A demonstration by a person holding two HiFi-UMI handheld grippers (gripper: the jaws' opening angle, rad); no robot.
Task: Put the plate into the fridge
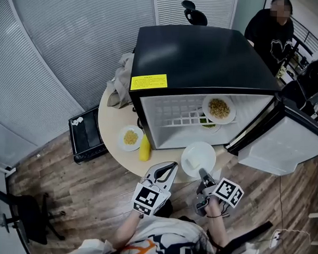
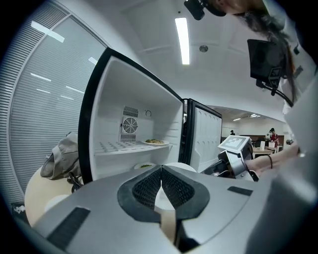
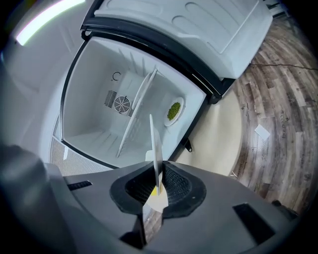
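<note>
An empty white plate (image 1: 198, 158) hangs level in front of the open black fridge (image 1: 203, 52), just over the table's front edge. My right gripper (image 1: 203, 176) is shut on its near rim. In the right gripper view the plate (image 3: 155, 144) shows edge-on, pinched between the pads, with the fridge interior behind it. My left gripper (image 1: 169, 167) hovers to the left of the plate, shut with nothing in it; in its own view the pads (image 2: 149, 186) meet. On the fridge shelf lies a plate of food (image 1: 219, 109), and below it a plate of green food (image 3: 174, 111).
The fridge door (image 1: 283, 138) stands swung open to the right. On the round table (image 1: 109, 122) lie a plate of yellow food (image 1: 130, 137), a yellow item (image 1: 144, 148) and a grey cloth (image 1: 120, 81). A black box (image 1: 86, 134) sits on the floor; a person (image 1: 271, 31) stands behind the fridge.
</note>
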